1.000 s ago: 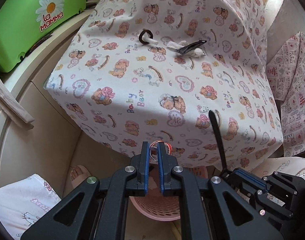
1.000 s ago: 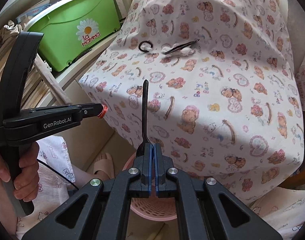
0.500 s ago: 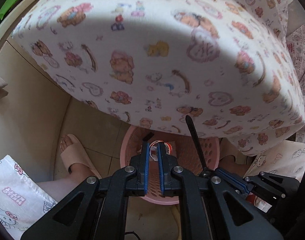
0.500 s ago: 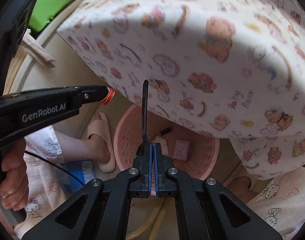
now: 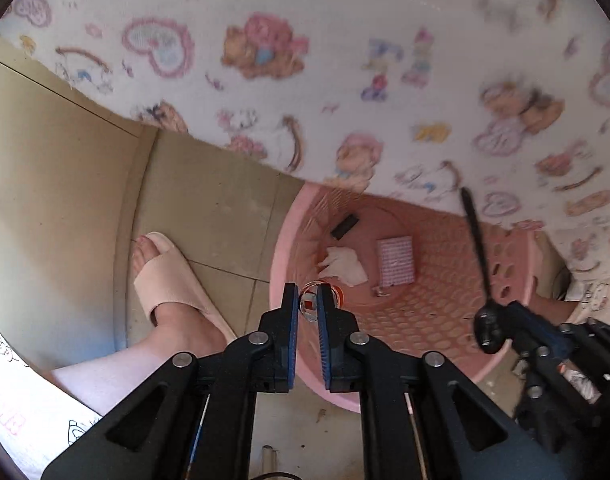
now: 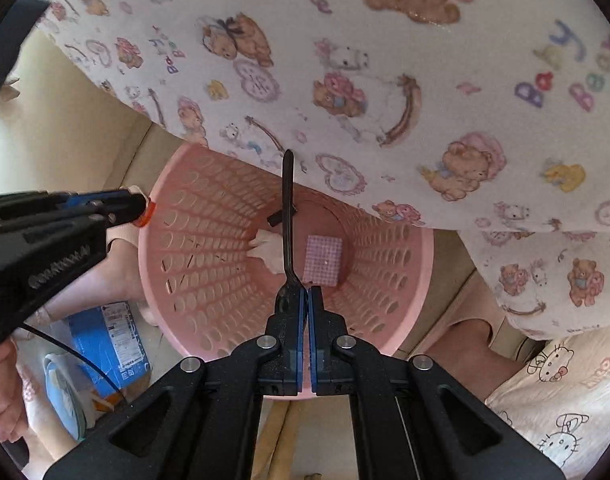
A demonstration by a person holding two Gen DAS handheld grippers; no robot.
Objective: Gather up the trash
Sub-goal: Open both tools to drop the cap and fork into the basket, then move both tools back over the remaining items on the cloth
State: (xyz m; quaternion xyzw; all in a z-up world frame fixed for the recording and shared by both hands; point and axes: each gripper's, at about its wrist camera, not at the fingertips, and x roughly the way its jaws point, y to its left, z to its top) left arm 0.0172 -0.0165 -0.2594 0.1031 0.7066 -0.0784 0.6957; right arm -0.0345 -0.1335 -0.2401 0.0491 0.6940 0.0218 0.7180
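One pink basket (image 6: 193, 280) stood on the floor at frame centre, half under a bear-print cloth (image 6: 385, 60) filling the upper frame. Inside lay three pieces of trash: a white tissue (image 6: 267, 250), a pink checked packet (image 6: 324, 260) and a small black piece (image 5: 345, 227). The right gripper (image 6: 306, 294), clenched, pinched one black spoon (image 6: 287, 216) above the basket. The left gripper (image 5: 306, 300), its jaws just eased slightly apart, held one clear orange-rimmed ring (image 5: 311, 306) over the basket's rim. One slippered foot (image 5: 165, 276) rested at lower left.
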